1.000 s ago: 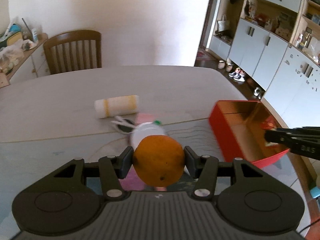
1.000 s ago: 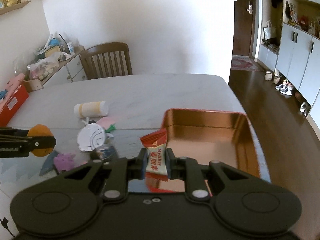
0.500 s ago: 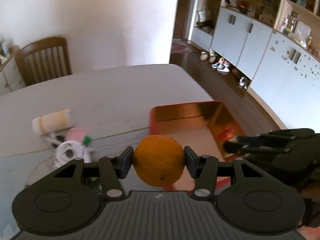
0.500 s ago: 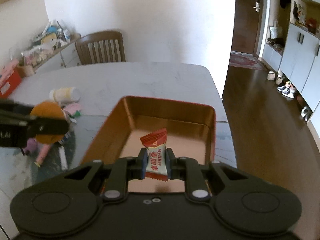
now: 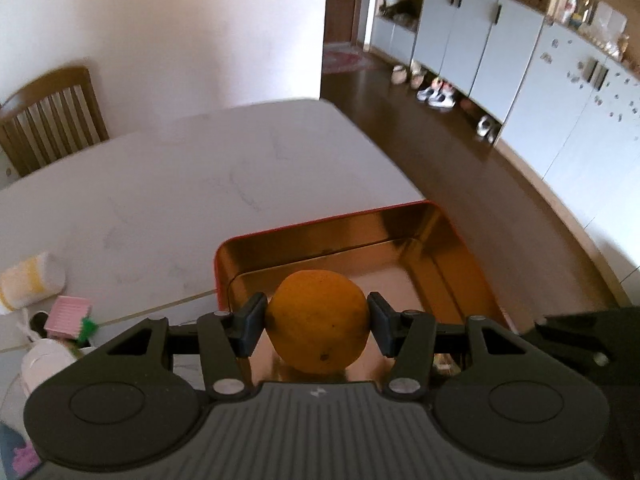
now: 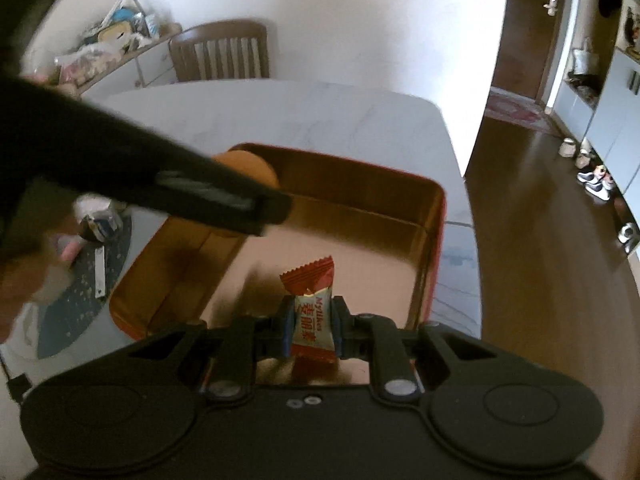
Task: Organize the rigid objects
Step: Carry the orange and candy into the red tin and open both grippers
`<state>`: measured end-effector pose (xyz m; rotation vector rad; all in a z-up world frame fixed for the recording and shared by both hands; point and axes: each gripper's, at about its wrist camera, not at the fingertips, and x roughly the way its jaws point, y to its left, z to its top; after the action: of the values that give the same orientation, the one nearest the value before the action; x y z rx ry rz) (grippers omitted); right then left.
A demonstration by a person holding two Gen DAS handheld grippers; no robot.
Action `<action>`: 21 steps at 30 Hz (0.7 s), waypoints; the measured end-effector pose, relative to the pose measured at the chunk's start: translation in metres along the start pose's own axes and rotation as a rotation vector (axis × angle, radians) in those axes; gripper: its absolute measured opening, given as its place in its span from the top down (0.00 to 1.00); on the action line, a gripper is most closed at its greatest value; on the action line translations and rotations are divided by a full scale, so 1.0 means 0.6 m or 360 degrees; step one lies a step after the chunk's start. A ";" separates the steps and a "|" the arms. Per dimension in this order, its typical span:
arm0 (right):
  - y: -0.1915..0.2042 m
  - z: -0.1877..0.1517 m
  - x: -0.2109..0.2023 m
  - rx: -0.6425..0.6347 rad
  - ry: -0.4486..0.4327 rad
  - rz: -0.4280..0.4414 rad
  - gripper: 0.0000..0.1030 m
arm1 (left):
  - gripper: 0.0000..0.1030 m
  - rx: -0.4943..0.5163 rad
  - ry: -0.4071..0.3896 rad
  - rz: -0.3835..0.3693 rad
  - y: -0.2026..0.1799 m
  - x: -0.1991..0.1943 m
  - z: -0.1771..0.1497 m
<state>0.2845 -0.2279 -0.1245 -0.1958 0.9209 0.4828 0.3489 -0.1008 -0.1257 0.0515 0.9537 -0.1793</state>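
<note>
Orange (image 5: 318, 322): clamped between the pads of the left gripper (image 5: 317, 326), jaws about half spread around it, carried above the near-left part of the tin's interior. In the right wrist view the same fruit shows partly behind the left tool's dark finger, over the tin's far-left corner.

Wrapped candy (image 6: 313, 320): red and white wrapper, pinched at its middle by the right gripper (image 6: 312, 330), jaws nearly together. It hangs over the tin floor toward the right wall; contact with the floor cannot be confirmed.

Red tin (image 5: 448, 224): rectangular, red outside, gold reflective inside, rounded corners. No loose contents visible in it.

Risks, as judged:
- Both tools crowd the same tin; a release or withdrawal by either could knock the other.
- The orange is round; dropped from height it may roll, strike the wall or shift the tin.
- The tin sits near the table's right edge; a sideways push could drive it toward the floor.
- The light candy may cling to a pad on release.

Surface: pale marble-pattern table (image 5: 200, 184). Left of the tin lie a rolled white and yellow cloth (image 5: 30, 282), a small pink item (image 5: 67, 316) and a white round object (image 5: 50, 364), on and beside a dark mat (image 6: 84, 292).

Room: white wall, wooden chair (image 6: 220, 54), dark wood floor, grey cabinets (image 5: 480, 44) with shoes below.
</note>
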 end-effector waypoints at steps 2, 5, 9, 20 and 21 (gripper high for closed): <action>0.004 0.004 0.007 -0.0014 0.0018 0.0005 0.83 | 0.48 0.0004 0.0028 0.0016 0.001 0.022 0.006; 0.012 0.010 0.016 -0.0044 0.0053 0.0020 0.83 | 0.48 0.0013 0.0060 0.0019 0.002 0.047 0.014; 0.019 0.014 0.029 -0.0074 0.0108 0.0014 0.83 | 0.48 0.0031 0.0087 -0.0004 0.000 0.068 0.018; 0.014 0.015 0.040 -0.0052 0.0165 0.0031 0.79 | 0.48 0.0052 0.0127 -0.0028 0.001 0.085 0.020; 0.011 0.021 0.042 -0.0048 0.0164 0.0033 0.79 | 0.48 0.0048 0.0130 -0.0030 0.002 0.085 0.020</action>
<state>0.3032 -0.2100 -0.1370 -0.2406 1.0173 0.5099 0.3878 -0.1074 -0.1604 0.0780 1.0334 -0.2100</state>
